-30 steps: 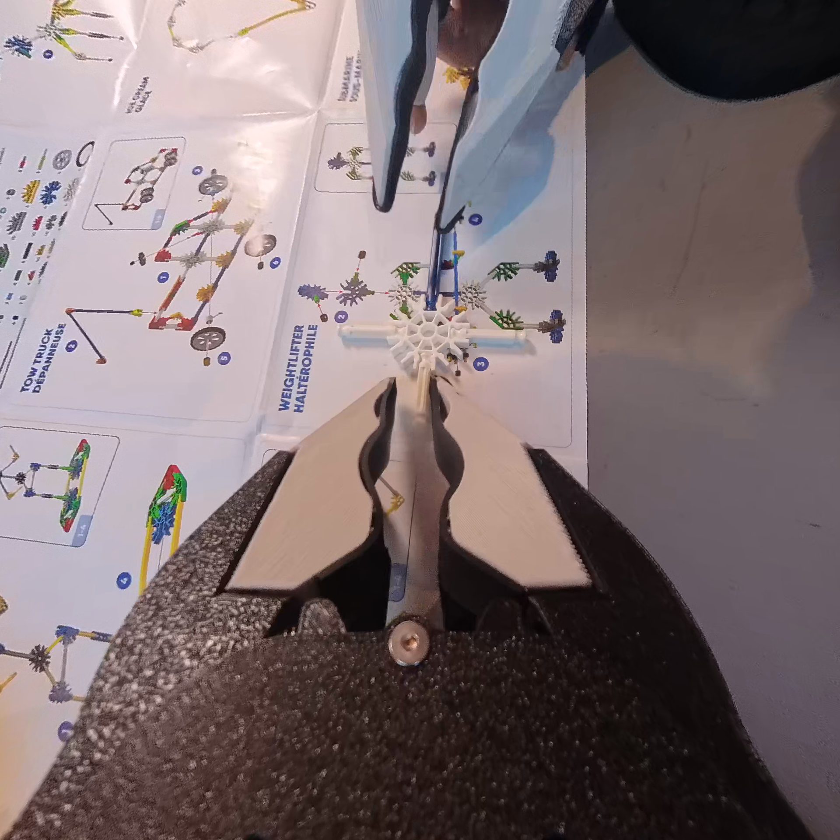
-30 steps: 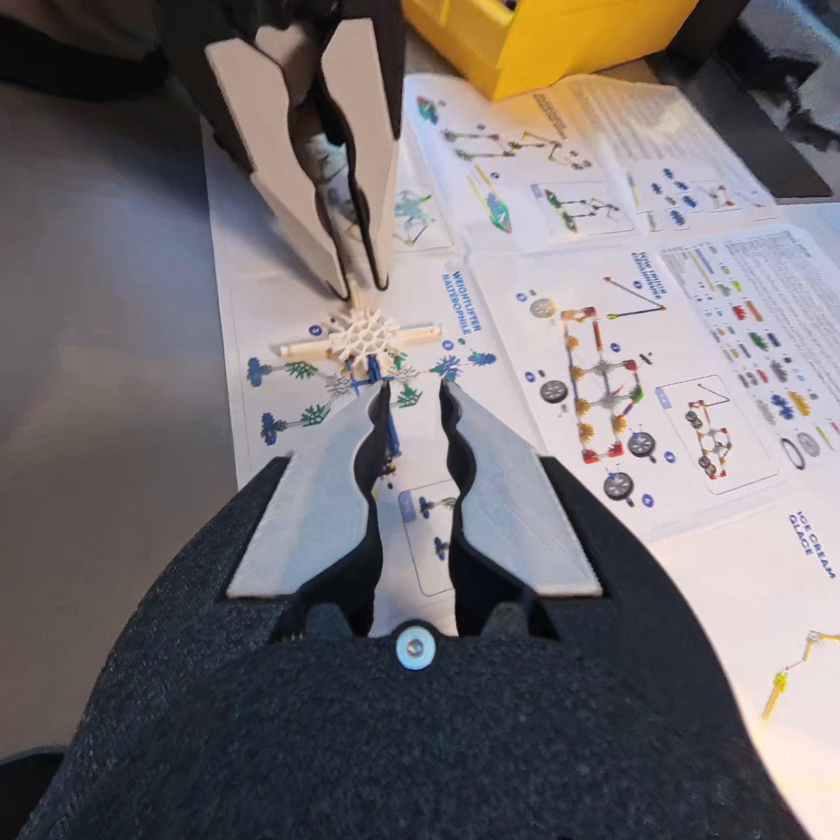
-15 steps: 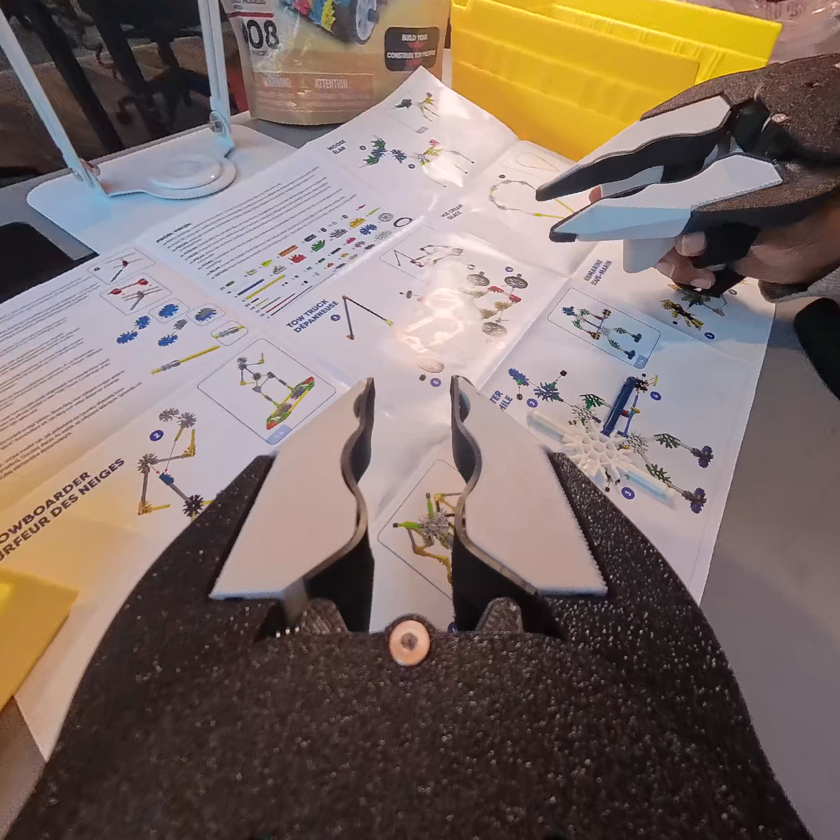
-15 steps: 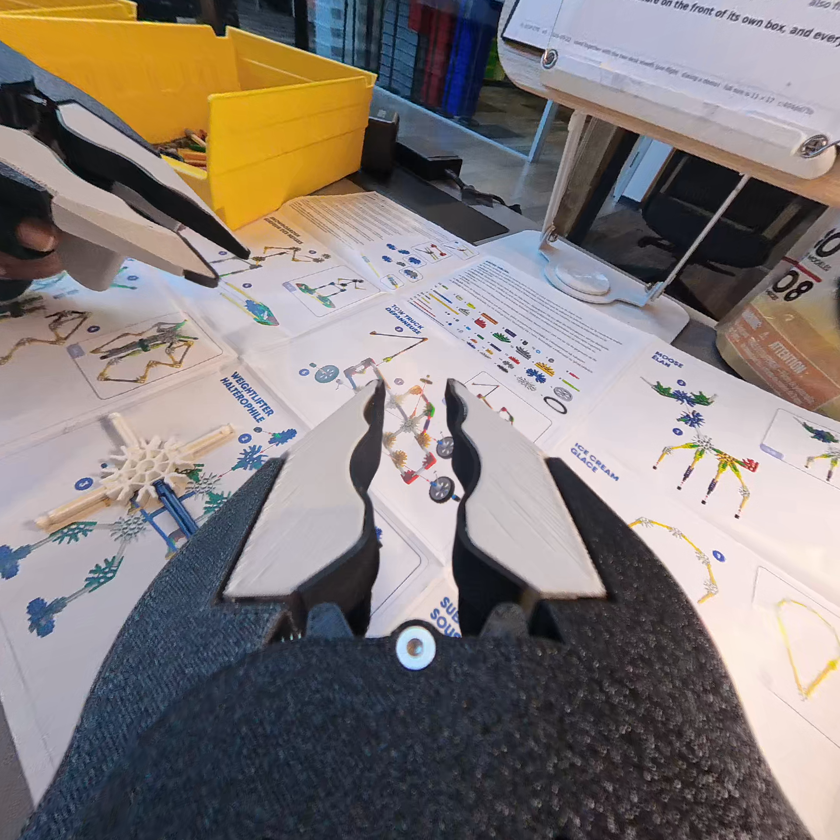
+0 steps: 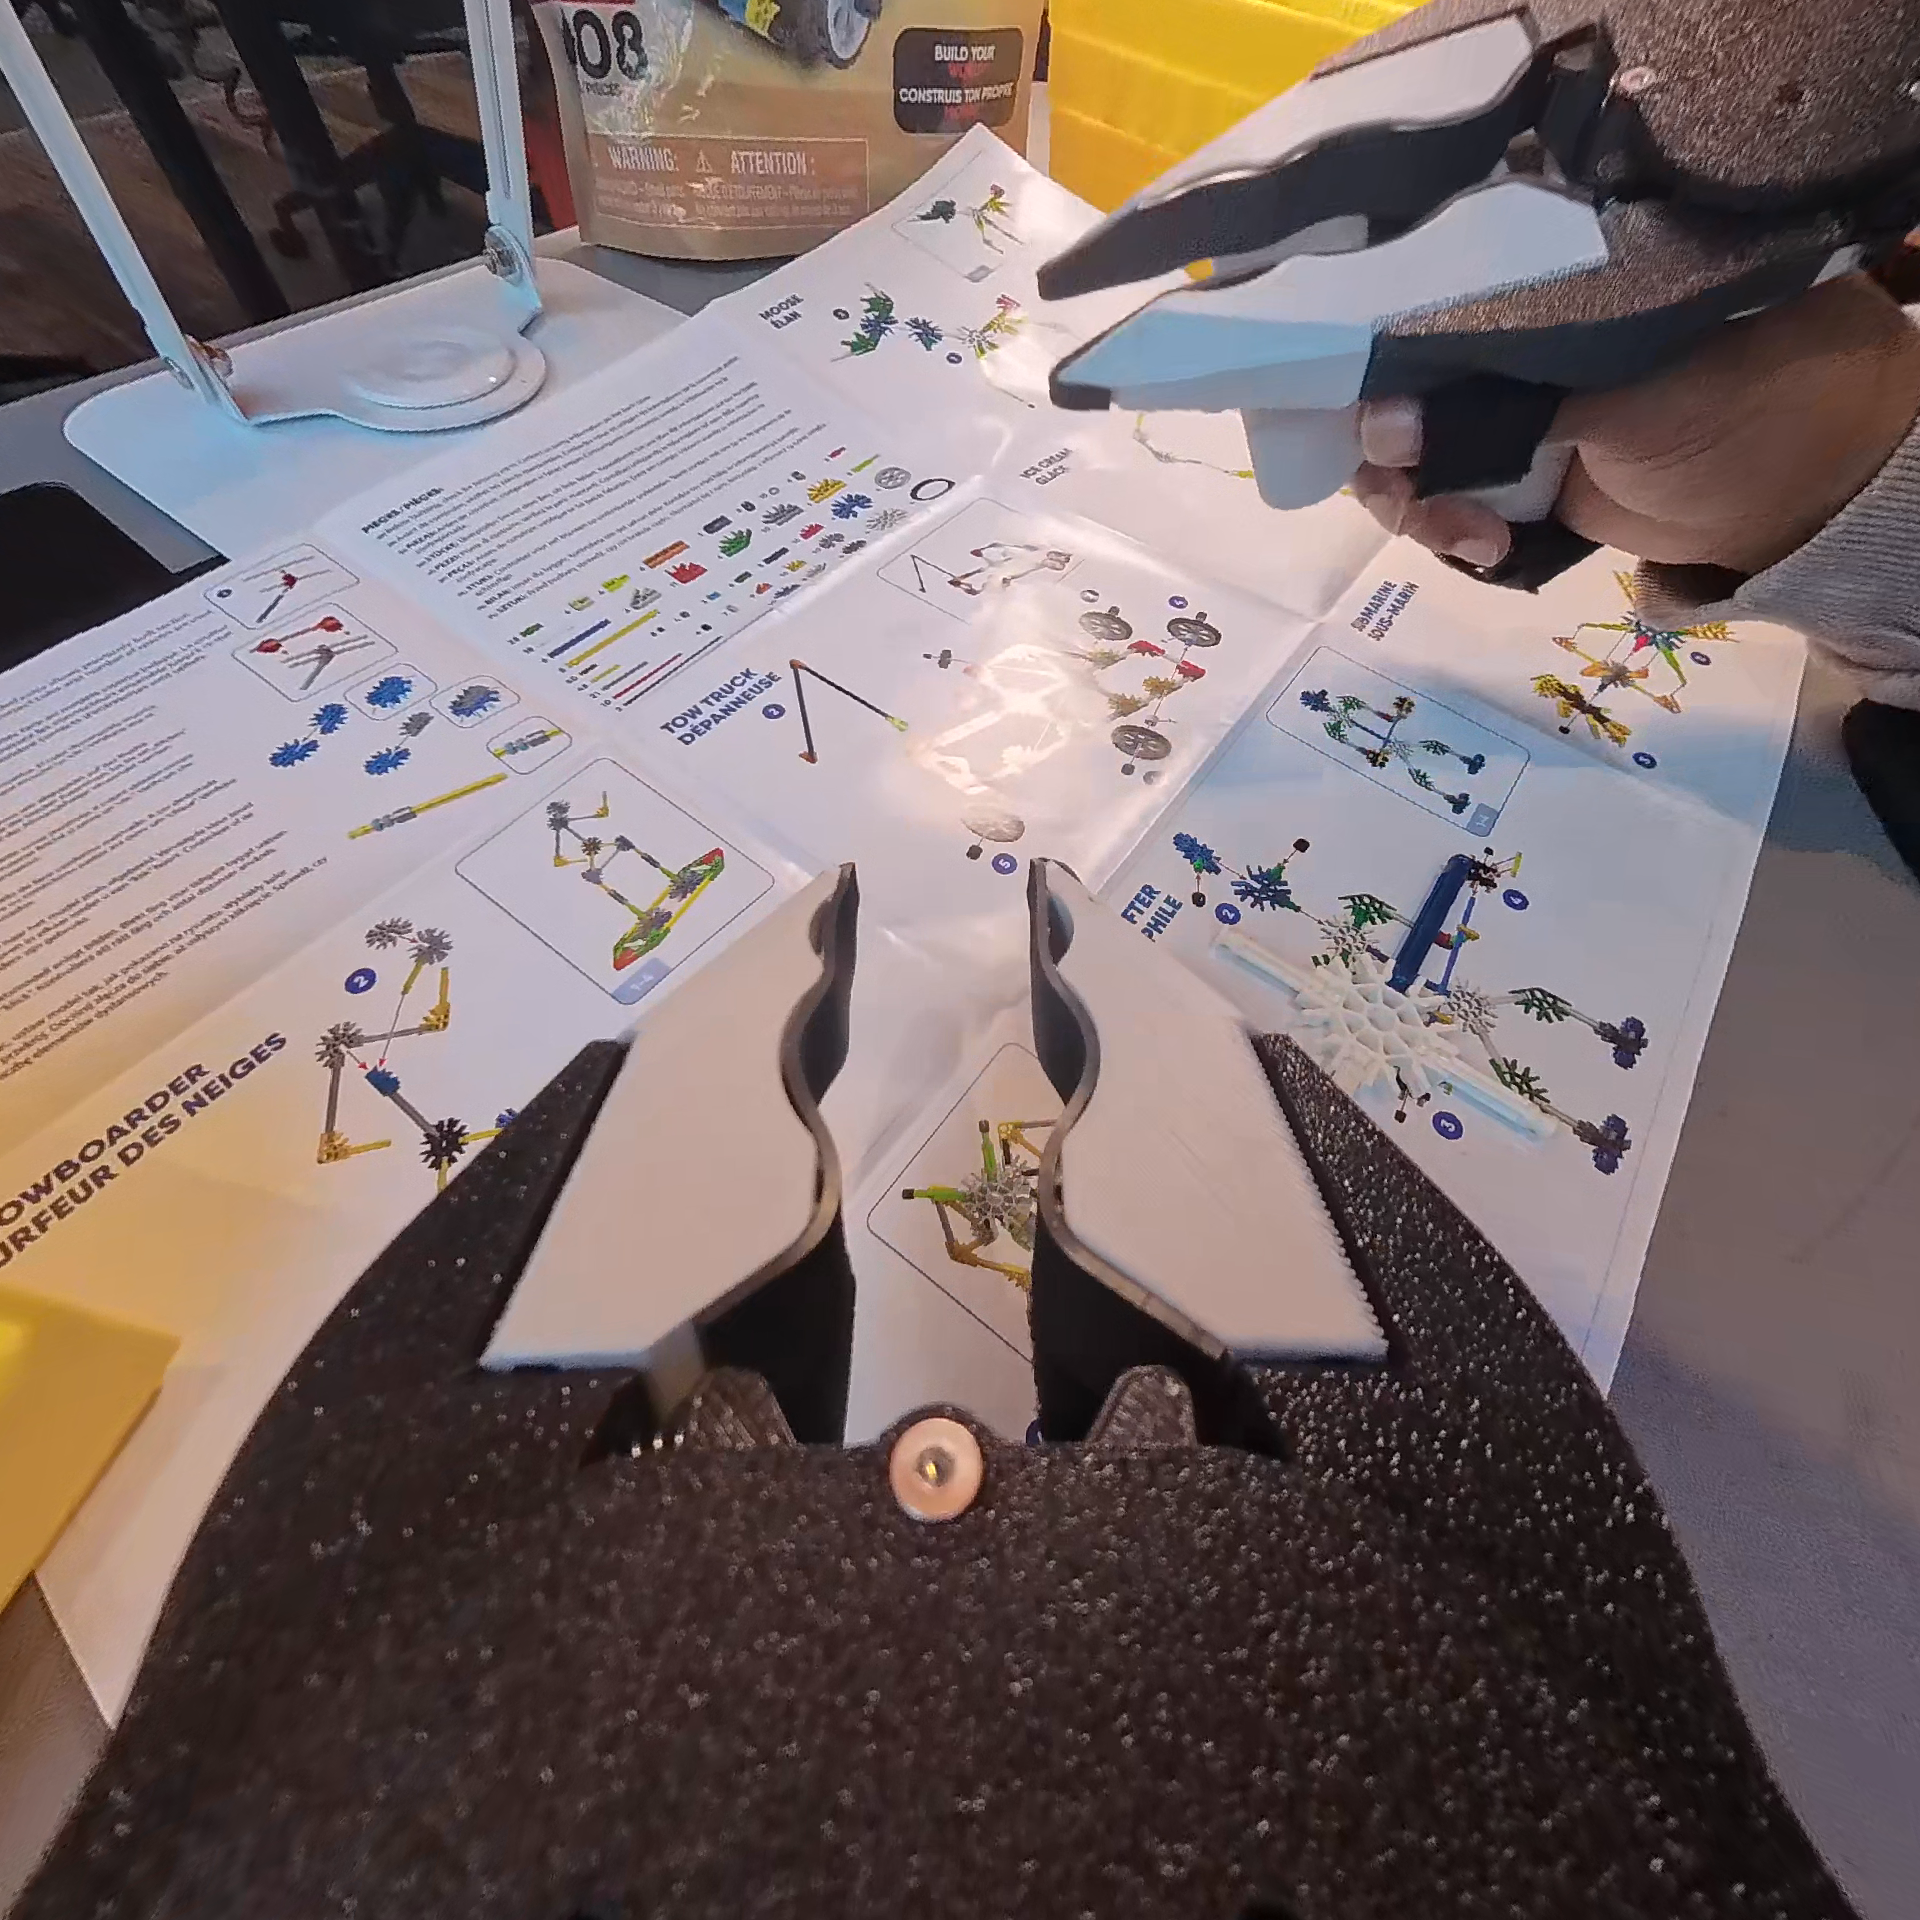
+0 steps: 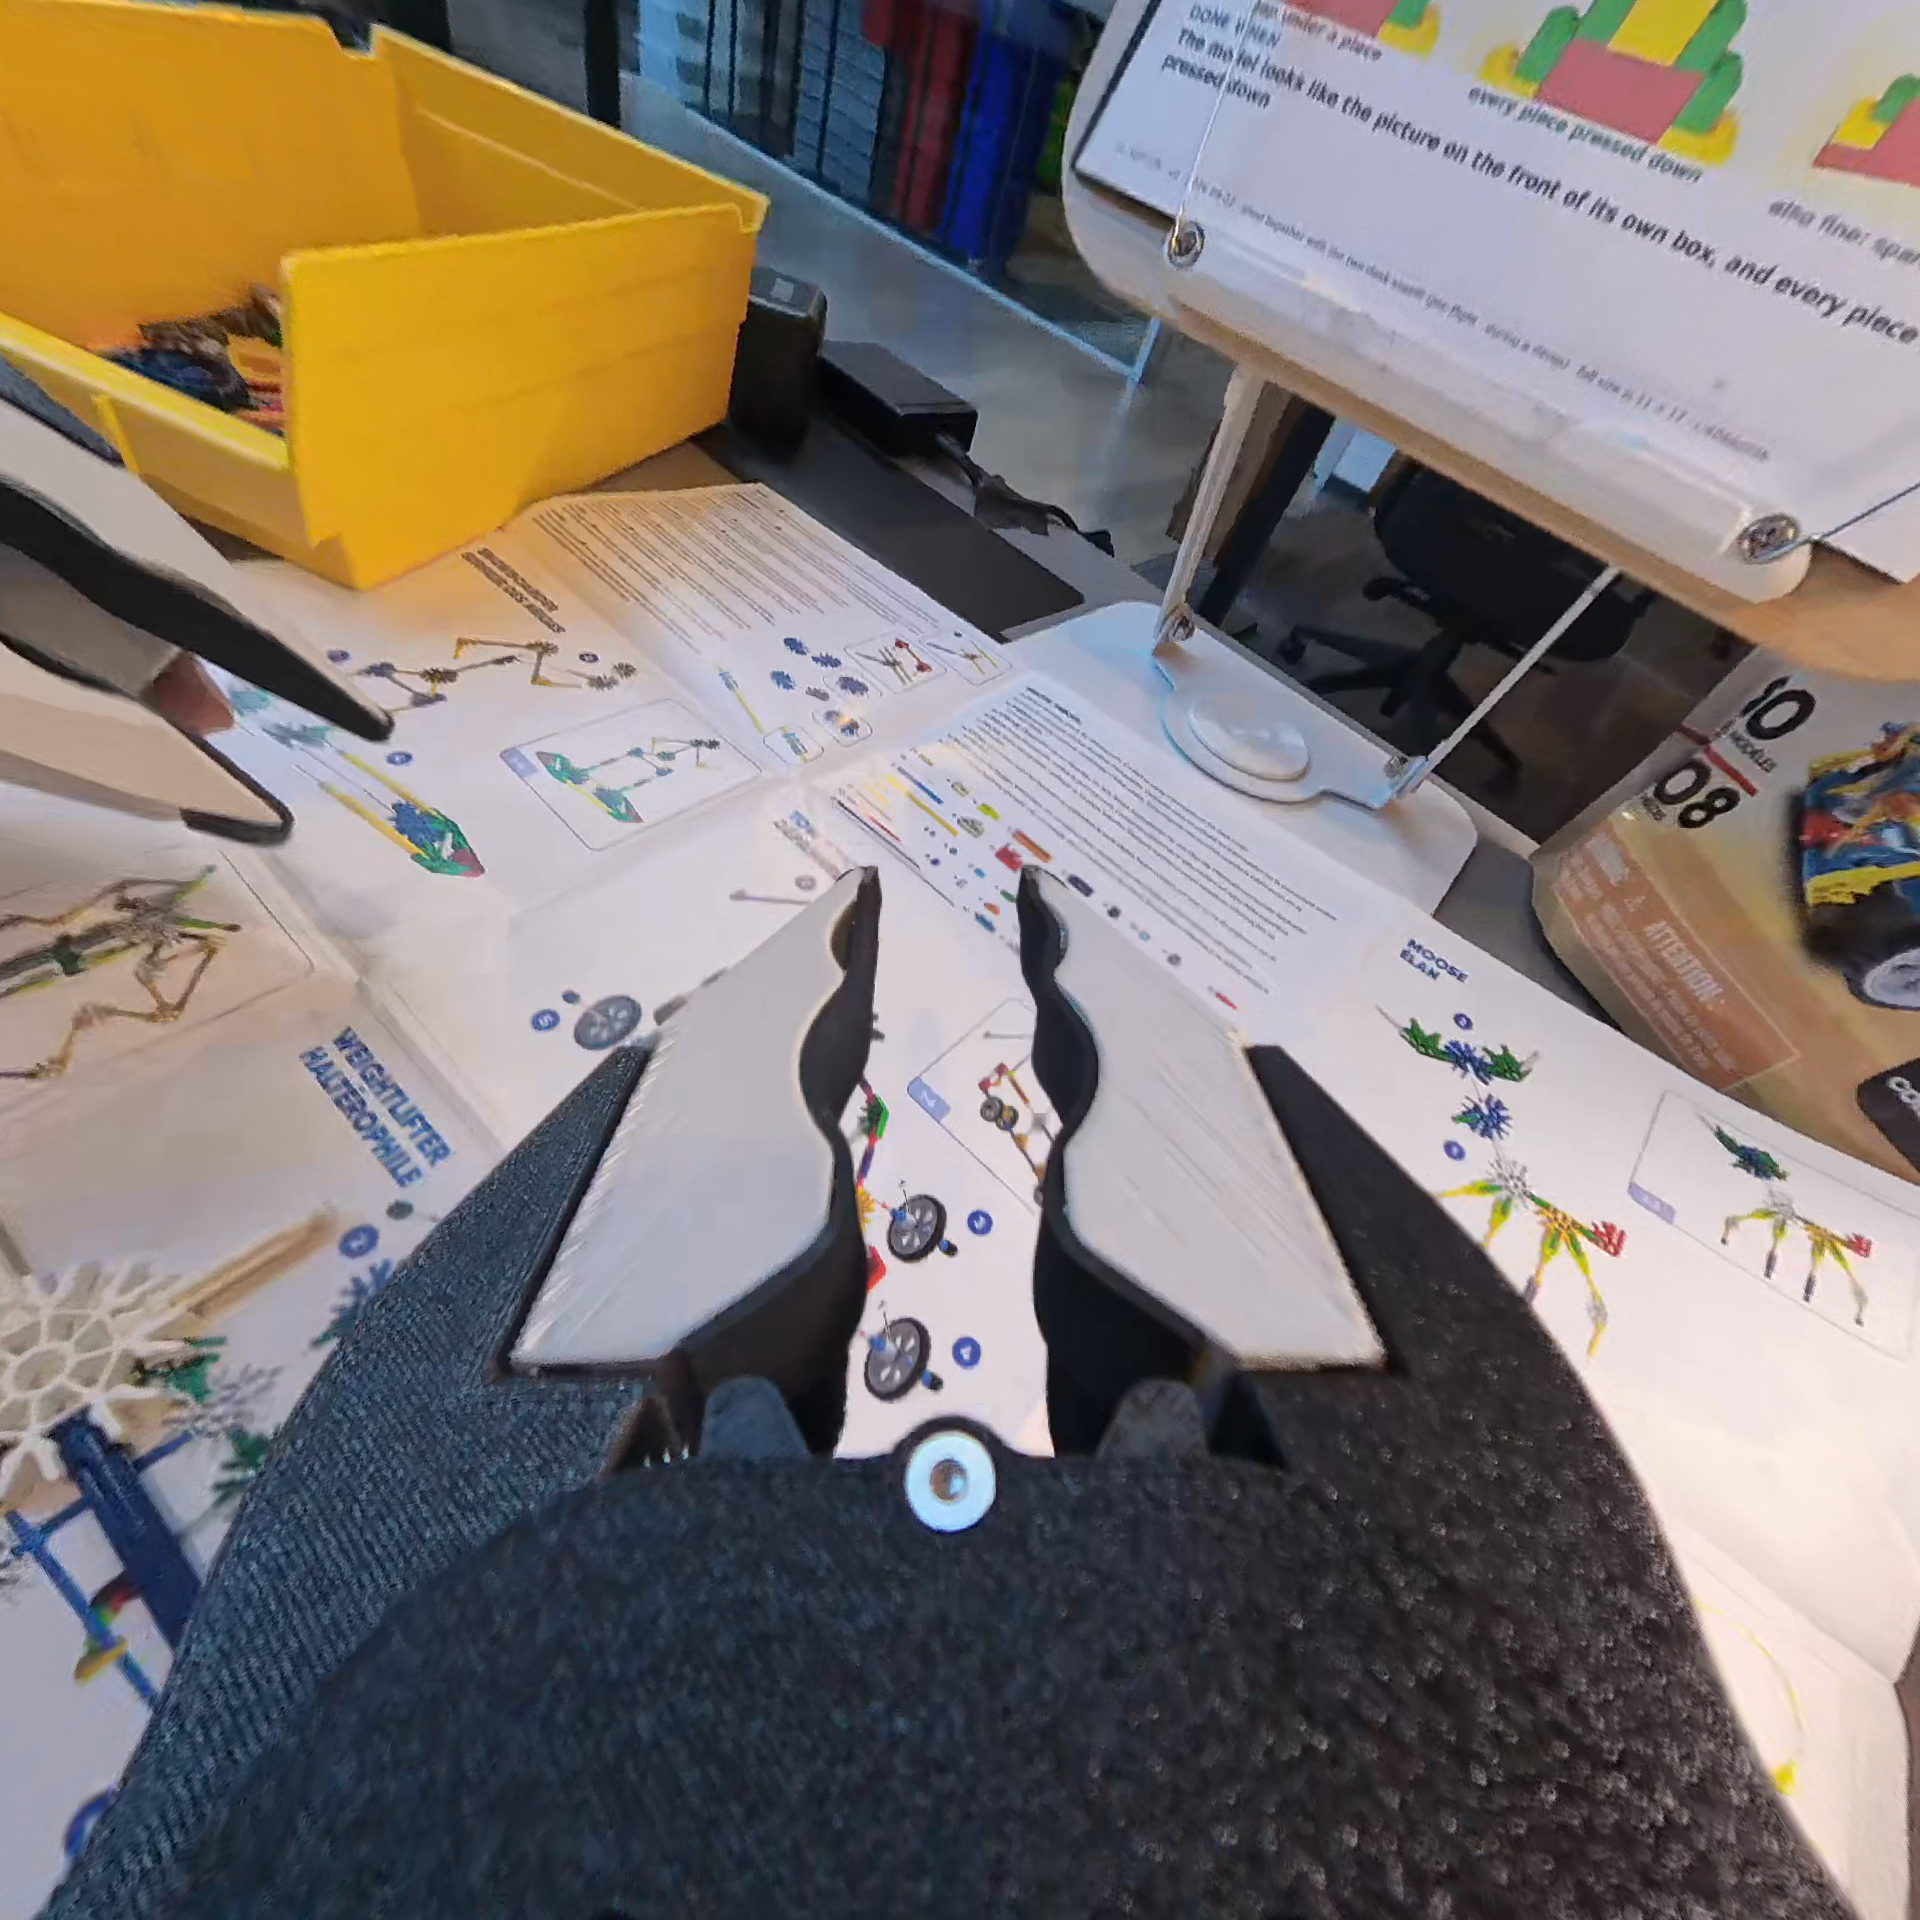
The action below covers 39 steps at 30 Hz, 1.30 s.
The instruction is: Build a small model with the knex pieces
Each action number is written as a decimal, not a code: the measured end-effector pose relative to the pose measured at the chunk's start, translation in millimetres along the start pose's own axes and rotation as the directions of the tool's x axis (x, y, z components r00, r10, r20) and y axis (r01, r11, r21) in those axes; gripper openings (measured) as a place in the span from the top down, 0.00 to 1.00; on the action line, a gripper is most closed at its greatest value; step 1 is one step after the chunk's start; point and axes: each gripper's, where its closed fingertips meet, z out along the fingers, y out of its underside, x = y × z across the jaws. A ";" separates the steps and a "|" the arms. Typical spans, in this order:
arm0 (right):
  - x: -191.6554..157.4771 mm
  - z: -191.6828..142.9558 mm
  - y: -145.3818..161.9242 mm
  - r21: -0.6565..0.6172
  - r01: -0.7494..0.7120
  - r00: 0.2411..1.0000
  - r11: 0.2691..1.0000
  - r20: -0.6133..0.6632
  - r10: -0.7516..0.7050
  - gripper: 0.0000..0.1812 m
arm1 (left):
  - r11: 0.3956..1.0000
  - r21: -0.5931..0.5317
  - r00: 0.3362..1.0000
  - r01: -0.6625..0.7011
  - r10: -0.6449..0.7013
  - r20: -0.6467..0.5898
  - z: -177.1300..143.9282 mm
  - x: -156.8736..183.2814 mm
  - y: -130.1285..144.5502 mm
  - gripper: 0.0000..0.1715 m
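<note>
White paper fills most of what I see: a big folded instruction sheet (image 5: 727,582) spread flat on the grey tabletop (image 5: 1787,1351). My left gripper (image 5: 943,878) hangs above the sheet, jaws parted with a clear gap and nothing between them. My right gripper (image 6: 948,883) is likewise above the sheet, jaws apart and empty; in the left wrist view it shows up at the top right (image 5: 1055,338), held by a hand (image 5: 1662,457) in a grey sleeve.

The white snowflake connector (image 5: 1377,1023) lies on the sheet near its right edge, just beside my left gripper's right finger, with white rods (image 5: 1262,961) sticking out of it and a blue rod (image 5: 1429,920) leaning up from it. In the right wrist view the same connector (image 6: 78,1340) sits at the lower left, well below the jaws.

Beyond the sheet stands a yellow bin (image 6: 436,312) with small parts inside, a brown bag (image 5: 790,114), and a white stand (image 6: 1278,727) carrying a printed board (image 6: 1507,208). A yellow piece (image 5: 62,1444) shows at the left edge in the left wrist view; I cannot tell what it is.
</note>
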 end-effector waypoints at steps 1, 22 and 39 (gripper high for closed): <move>0.6 -2.5 8.2 -0.024 0.023 1.000 0.999 -0.010 -0.023 0.86 | 1.000 -0.001 1.000 0.001 -0.001 0.000 0.1 -0.2 0.2 0.82; -12.0 -17.9 46.4 -0.115 0.084 0.994 0.990 0.084 -0.074 0.88 | 0.999 -0.042 1.000 0.002 -0.002 -0.010 4.6 0.4 6.3 0.80; -22.5 -11.3 61.6 -0.177 0.135 0.985 0.975 0.130 -0.113 0.91 | 0.999 -0.039 1.000 0.016 -0.016 -0.021 4.4 0.3 6.1 0.80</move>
